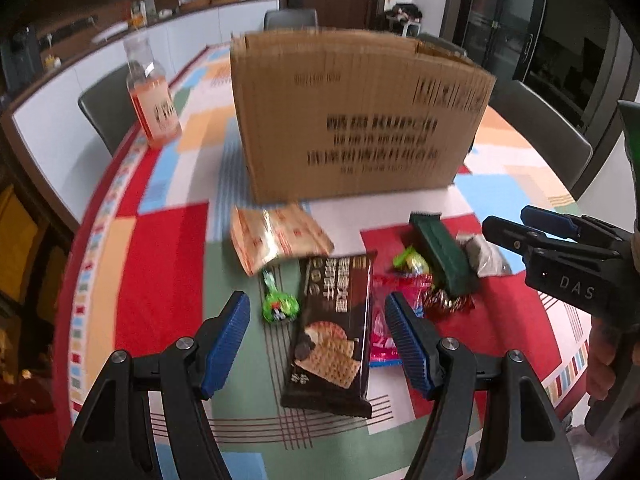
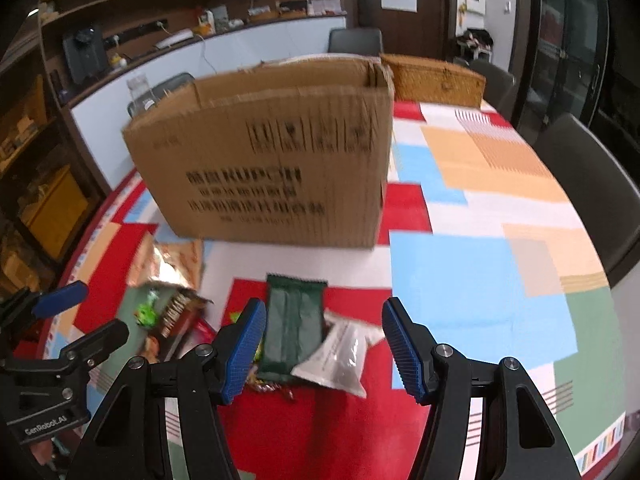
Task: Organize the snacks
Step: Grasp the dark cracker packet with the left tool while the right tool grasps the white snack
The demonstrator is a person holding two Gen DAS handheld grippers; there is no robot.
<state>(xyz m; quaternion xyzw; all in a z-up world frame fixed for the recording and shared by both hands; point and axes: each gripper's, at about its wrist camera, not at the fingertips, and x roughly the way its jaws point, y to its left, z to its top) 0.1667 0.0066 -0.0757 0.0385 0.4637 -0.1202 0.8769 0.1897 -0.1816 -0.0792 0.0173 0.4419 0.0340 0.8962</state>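
Left tongs released above dark brown cracker packet; right tongs released above dark green wrapper; patchwork desk.

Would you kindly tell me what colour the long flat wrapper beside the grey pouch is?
Dark green wrapper; clearest in the right wrist view.

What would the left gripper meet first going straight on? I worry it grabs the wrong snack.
Probably the dark cracker packet, lying flat between the open left gripper's fingers; depth is unclear.
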